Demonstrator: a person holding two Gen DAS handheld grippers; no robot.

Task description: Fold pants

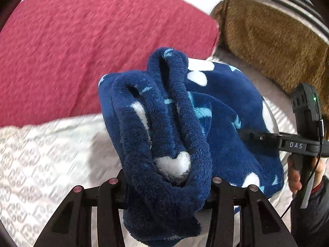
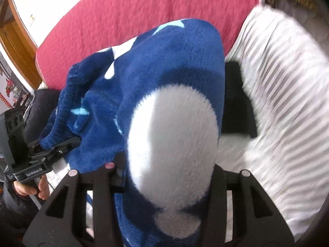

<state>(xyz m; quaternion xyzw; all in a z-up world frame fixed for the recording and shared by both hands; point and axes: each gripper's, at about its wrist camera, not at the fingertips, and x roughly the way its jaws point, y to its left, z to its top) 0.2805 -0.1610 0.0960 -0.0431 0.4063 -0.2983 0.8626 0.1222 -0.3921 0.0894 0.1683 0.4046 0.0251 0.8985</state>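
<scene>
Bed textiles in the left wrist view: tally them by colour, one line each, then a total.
Navy fleece pants, held in both tongs: 1
Red blanket: 1
Brown furry blanket: 1
White patterned bedcover: 1
Total: 4

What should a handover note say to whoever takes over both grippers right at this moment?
Left gripper: jaws shut on a bunched edge of the navy fleece pants with white and light-blue patches.
Right gripper: jaws shut on another part of the same pants, a large white patch right at the camera.
Pants: hanging between the two grippers, above the white patterned bedspread; the red quilted cover lies beyond, a brown fuzzy blanket at the far side.
Done: both ends gripped and raised.
Left: no neat fold shows yet; lay the pants flat, fold them, then release.
</scene>
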